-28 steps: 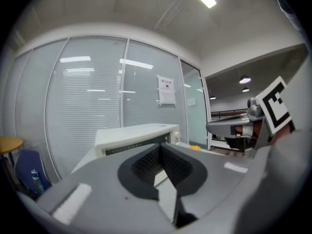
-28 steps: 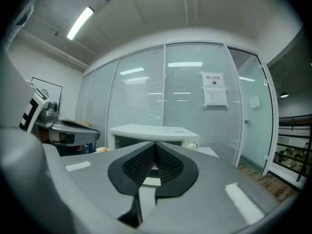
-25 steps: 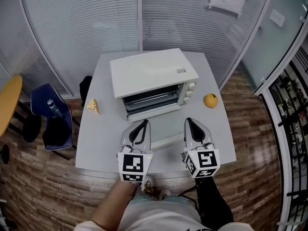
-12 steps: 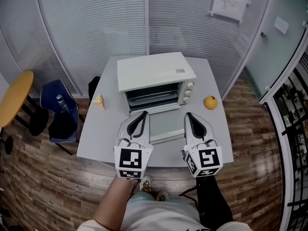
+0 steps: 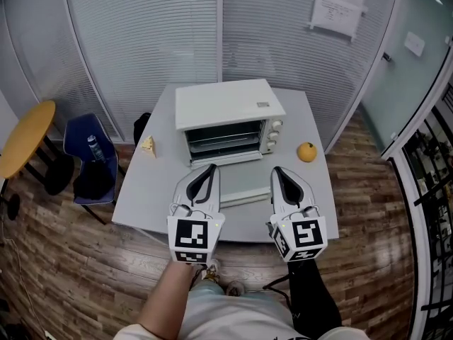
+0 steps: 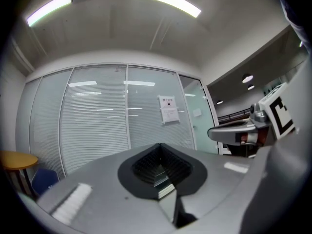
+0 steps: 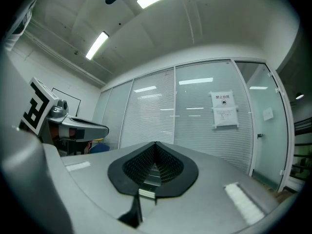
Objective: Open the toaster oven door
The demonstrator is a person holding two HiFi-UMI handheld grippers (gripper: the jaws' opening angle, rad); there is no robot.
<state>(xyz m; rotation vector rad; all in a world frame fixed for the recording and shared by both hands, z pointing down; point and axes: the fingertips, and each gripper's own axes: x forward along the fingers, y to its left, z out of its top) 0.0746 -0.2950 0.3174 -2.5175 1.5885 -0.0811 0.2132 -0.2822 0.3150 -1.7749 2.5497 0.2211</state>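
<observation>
The white toaster oven [image 5: 228, 115] stands at the back of the grey table [image 5: 152, 197]. Its glass door [image 5: 242, 184] hangs folded down flat towards me, and the dark cavity with its rack shows. My left gripper [image 5: 210, 170] and right gripper [image 5: 277, 171] are held side by side near me, over the door's left and right edges in the head view. Both are shut with nothing between the pads. The left gripper view shows the left gripper [image 6: 159, 165] aimed above the oven at the blinds. The right gripper view shows the same for the right gripper [image 7: 154, 166].
An orange [image 5: 306, 151] lies right of the oven and a yellow wedge [image 5: 148, 145] left of it. A blue chair [image 5: 88, 158] holding a bottle and a round yellow table [image 5: 25, 137] stand to the left. Glass walls with blinds and a paper notice [image 5: 337, 6] stand behind the table.
The head view has shifted, so the table and oven sit slightly further right and higher in frame. Both grippers keep their pose, shut. The door stays down.
</observation>
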